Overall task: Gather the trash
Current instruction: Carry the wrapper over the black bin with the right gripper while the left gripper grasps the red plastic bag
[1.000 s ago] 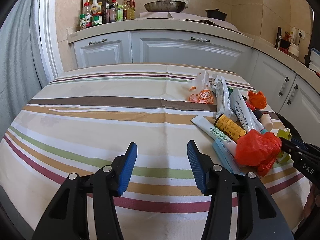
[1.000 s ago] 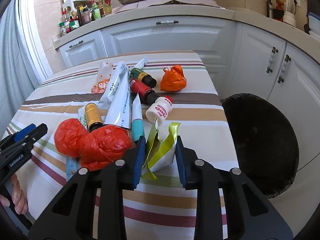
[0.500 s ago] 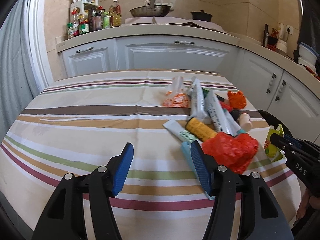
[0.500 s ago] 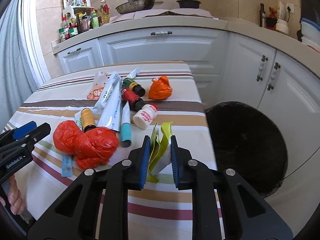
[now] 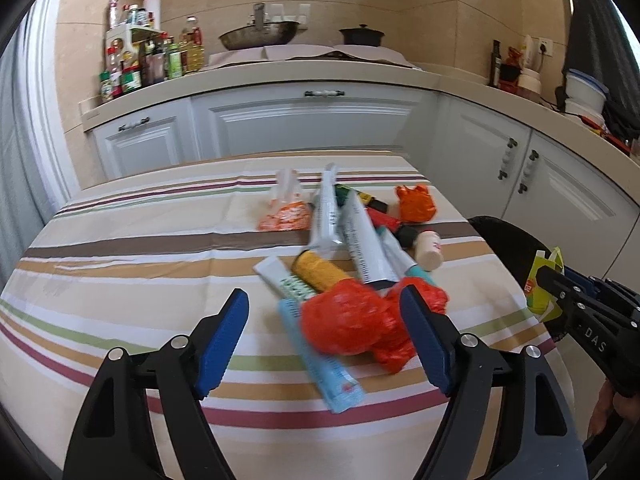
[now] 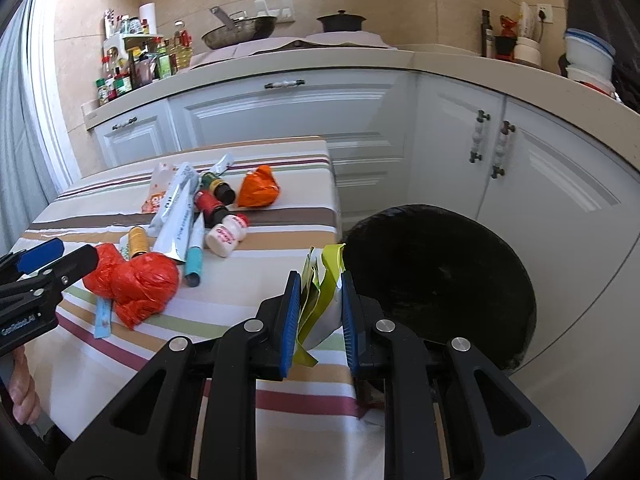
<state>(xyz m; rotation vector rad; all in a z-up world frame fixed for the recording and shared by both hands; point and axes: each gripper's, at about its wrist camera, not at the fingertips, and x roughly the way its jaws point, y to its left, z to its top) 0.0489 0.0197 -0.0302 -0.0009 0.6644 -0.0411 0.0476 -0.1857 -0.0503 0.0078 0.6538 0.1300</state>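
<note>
1. Right wrist view: right gripper (image 6: pixel 319 314) is clamped on a yellow-green wrapper (image 6: pixel 320 300), held above the table edge (image 6: pixel 320 400) beside the black bin (image 6: pixel 440 280).
2. Left gripper (image 5: pixel 324 340) is spread wide; the blurred red bag (image 5: pixel 360 320) apparently lies between its fingers.
3. Tubes (image 5: pixel 364 240) and bottles (image 6: pixel 216 208) lie beyond.

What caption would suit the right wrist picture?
Right gripper pinches a yellow-green wrapper near the table's edge, beside the black bin.
</note>
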